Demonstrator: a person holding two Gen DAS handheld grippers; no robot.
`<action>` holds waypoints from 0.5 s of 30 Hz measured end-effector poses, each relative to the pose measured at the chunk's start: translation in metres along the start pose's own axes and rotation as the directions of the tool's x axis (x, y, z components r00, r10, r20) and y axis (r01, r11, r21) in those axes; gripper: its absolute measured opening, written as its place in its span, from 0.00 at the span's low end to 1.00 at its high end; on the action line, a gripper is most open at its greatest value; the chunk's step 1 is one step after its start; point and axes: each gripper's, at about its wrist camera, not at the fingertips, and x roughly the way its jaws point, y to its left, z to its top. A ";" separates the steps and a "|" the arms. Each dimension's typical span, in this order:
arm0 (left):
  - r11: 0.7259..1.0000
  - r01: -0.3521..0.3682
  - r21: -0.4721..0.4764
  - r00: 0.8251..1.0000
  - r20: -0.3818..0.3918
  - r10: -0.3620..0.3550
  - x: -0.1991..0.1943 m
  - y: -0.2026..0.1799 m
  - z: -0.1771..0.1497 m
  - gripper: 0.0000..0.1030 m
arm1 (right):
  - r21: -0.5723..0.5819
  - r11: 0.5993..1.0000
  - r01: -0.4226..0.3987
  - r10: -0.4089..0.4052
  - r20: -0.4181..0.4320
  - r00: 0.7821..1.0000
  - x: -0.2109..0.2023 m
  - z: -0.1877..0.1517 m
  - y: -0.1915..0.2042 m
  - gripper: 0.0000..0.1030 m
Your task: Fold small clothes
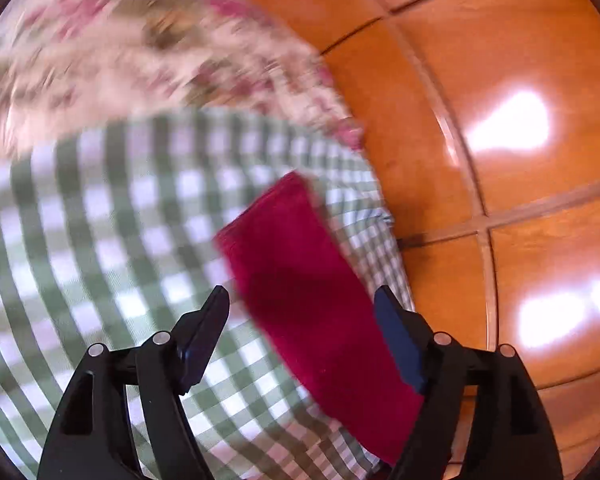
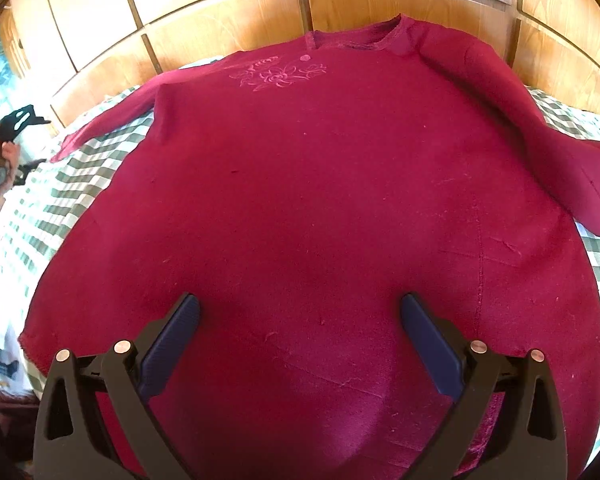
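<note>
I see the crimson sweater (image 2: 300, 200) lying flat and face up on the checked bedspread (image 2: 60, 200), its neckline toward the wooden headboard (image 2: 220, 12) and pink floral embroidery (image 2: 278, 74) on the chest. One sleeve (image 2: 540, 128) is folded in across the body on the right side; the other sleeve (image 1: 312, 292) stretches out to the left over the green-and-white checks. My right tool (image 2: 300, 304) hovers over the hem end of the sweater, its fingers spread wide with nothing between them. My left tool (image 1: 302, 294) is above the outstretched sleeve, likewise released, the cloth passing beneath the gap. Beyond that sleeve I make out a blurred floral pillow (image 1: 140, 48) against the headboard.
</note>
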 end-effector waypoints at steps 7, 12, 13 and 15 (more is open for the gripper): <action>0.976 -0.150 0.161 0.989 0.023 0.148 0.030 -0.015 -0.012 0.45 | -0.006 1.000 0.016 -0.016 -0.004 1.000 0.001 0.000 0.002 0.97; 0.946 -0.204 0.252 0.979 0.045 0.199 0.039 -0.029 -0.013 0.06 | 0.001 1.000 0.013 -0.013 -0.009 1.000 0.002 0.000 0.001 0.97; 0.940 -0.222 0.261 0.975 0.068 0.211 0.033 -0.029 -0.013 0.06 | 0.003 1.000 0.008 -0.008 -0.014 1.000 0.002 0.001 0.000 0.97; 0.935 -0.242 0.260 0.970 0.094 0.225 0.026 -0.026 -0.013 0.06 | 0.013 1.000 -0.004 0.004 -0.016 1.000 0.002 0.002 -0.002 0.97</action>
